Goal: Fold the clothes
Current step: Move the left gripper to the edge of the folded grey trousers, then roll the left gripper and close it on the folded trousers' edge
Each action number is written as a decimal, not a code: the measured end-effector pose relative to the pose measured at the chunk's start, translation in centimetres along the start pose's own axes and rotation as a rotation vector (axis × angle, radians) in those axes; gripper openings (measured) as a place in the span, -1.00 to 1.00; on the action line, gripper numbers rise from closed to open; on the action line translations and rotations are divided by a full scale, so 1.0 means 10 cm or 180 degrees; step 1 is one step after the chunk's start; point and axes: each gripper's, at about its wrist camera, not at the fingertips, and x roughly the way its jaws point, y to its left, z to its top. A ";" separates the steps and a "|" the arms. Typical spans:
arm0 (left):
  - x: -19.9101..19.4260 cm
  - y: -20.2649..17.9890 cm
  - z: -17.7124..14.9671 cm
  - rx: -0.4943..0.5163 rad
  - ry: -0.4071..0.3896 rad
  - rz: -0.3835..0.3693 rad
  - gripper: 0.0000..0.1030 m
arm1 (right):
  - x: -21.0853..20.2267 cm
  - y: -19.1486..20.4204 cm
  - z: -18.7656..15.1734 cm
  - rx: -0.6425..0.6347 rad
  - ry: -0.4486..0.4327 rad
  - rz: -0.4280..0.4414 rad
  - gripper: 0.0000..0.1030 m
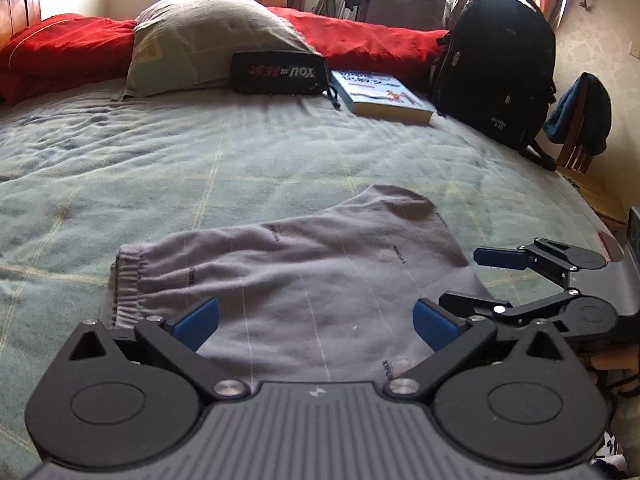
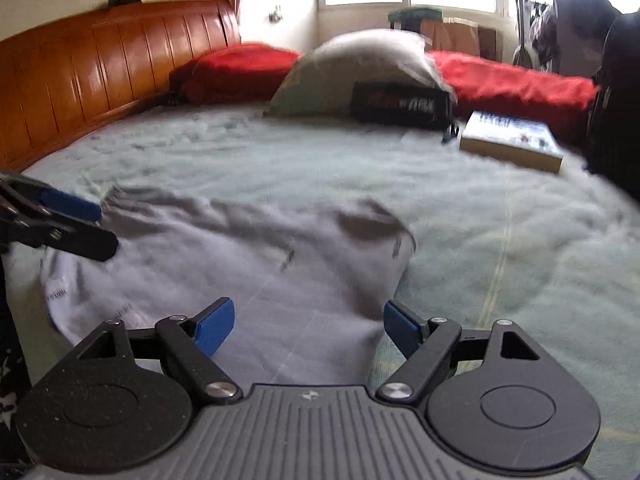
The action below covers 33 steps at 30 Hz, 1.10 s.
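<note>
Counts: 1 grey garment (image 1: 288,280), 2 grippers, 1 pillow (image 1: 200,40), 1 black pouch (image 1: 280,72), 1 book (image 1: 384,96), 1 black backpack (image 1: 496,68), red bedding (image 1: 360,36) along the far side of the bed

Grey garment lies flat on the green blanket (image 1: 160,152), near edge of the bed, just ahead of both grippers. Looks like shorts w/ elastic waistband; folded or not, can't tell for sure

Left gripper (image 1: 316,322): tongs wide apart, blue pads over the cloth, nothing between them, no pinch. Right gripper (image 2: 308,326): tongs also wide apart, empty, hovering over the garment's near right part, right pad about at the cloth's edge

Around: pouch leans against the pillow, book just beside it, backpack upright at the bed's right edge; wooden headboard (image 2: 80,72) on the left in right wrist view. All well apart from the garment, nothing lies on it. Each gripper shows at the edge of the other's view

Long axis runs left-right across both views; waistband end points left, a raised corner at far right
</note>
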 end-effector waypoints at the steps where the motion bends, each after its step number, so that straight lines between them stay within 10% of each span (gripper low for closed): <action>1: 0.00 -0.01 0.01 0.0003 -0.0014 -0.0020 0.99 | -0.01 0.01 0.02 0.0015 -0.0026 0.0072 0.66; 19: 0.14 -0.07 -0.30 -0.0083 0.0262 -0.0565 0.99 | -0.28 0.16 -0.36 0.0408 0.0140 0.0117 0.70; 29: -0.24 0.27 -0.23 -0.0143 0.0096 -0.0397 0.99 | -0.51 -0.07 -0.39 0.0967 0.0052 0.0051 0.77; 33: -0.12 0.47 -0.36 -0.0389 0.0391 -0.0369 0.98 | -0.52 -0.10 -0.41 0.1065 0.0068 0.0069 0.83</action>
